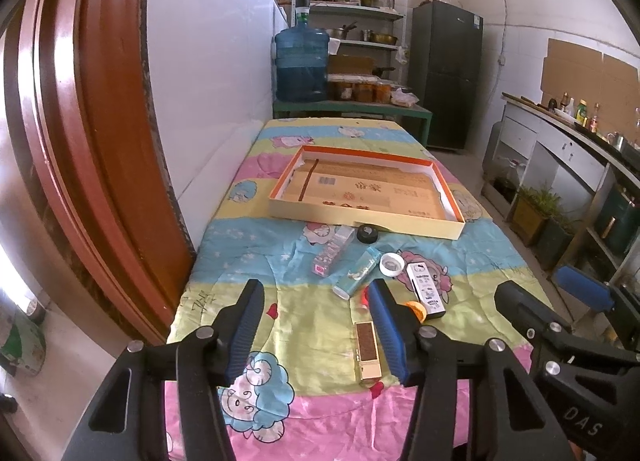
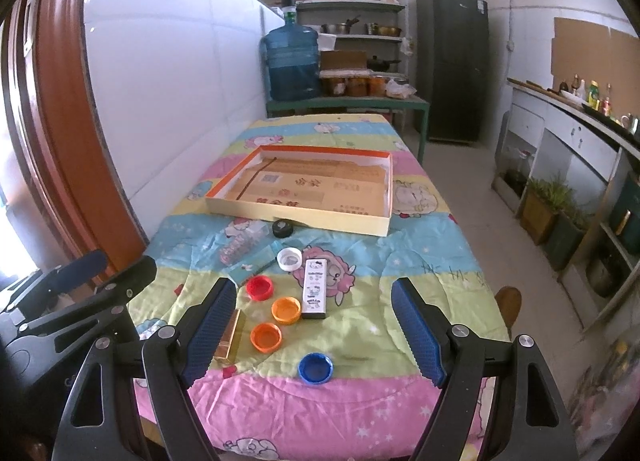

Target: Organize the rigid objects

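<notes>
- Covering the table, a cartoon-print cloth (image 2: 420, 261) carries every item; nothing is lifted yet.
- Shallow cardboard box lid (image 2: 384, 221), orange-rimmed, lies open at the far middle of the cloth and is judged to be the collection tray. It holds only a printed card.
- Left gripper (image 1: 320, 325) hangs over the near edge with its tongs spread and nothing between the pads. Right gripper (image 2: 320, 325) likewise stands spread wide and empty.
- White Hello Kitty box (image 2: 315, 290) lies flat near the centre; a gold rectangular case (image 2: 230, 335) lies just beside the right gripper's left finger.
- Pale blue tube (image 1: 357, 271) and pink carton (image 1: 333, 251) lie tilted between the caps and the tray.
- Caps lie loose: blue cap (image 2: 315, 368) nearest, two orange caps (image 2: 266, 337), red cap (image 2: 259, 287), white cap (image 2: 289, 259), black cap (image 2: 282, 228) against the tray wall.
- Recommended: pick the nearest piece first, grip boxes across the narrow side, pinch caps at the rim, and avoid snagging cloth.
</notes>
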Action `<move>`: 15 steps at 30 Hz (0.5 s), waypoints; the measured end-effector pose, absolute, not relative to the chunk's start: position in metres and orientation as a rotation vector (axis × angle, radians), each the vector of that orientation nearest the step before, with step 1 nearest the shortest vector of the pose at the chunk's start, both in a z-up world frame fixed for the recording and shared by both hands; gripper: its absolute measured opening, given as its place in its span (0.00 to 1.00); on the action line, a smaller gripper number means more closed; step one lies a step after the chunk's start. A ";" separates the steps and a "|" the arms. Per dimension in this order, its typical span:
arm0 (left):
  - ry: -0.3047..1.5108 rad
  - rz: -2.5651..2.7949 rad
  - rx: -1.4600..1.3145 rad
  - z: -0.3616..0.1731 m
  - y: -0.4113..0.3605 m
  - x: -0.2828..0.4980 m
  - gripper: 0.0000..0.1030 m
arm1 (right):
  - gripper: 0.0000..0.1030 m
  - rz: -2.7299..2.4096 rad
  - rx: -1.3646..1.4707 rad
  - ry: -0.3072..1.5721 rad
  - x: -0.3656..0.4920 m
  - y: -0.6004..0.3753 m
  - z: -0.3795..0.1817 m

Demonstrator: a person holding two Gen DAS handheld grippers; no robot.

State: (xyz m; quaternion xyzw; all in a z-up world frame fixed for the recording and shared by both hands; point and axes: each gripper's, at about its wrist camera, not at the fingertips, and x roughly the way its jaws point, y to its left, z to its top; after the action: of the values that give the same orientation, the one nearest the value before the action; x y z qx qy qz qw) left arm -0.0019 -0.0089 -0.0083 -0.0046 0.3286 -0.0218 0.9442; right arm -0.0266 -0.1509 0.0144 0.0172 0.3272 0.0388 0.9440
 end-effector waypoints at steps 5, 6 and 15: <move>0.672 -0.040 -0.010 -0.011 -0.009 -0.001 0.52 | 0.79 0.083 0.034 0.667 -0.026 -0.151 0.015; 0.673 -0.034 -0.010 -0.012 -0.008 -0.001 0.53 | 0.79 0.084 0.035 0.668 -0.026 -0.151 0.015; 0.686 -0.025 -0.020 -0.017 -0.004 0.000 0.52 | 0.79 0.085 0.035 0.675 -0.025 -0.149 0.012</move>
State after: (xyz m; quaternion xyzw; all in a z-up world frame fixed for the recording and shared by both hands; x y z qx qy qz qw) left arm 0.0001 -0.0036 -0.0166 -0.0099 0.3364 -0.0124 0.9416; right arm -0.0245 -0.1493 0.0119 0.0172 0.3312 0.0416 0.9425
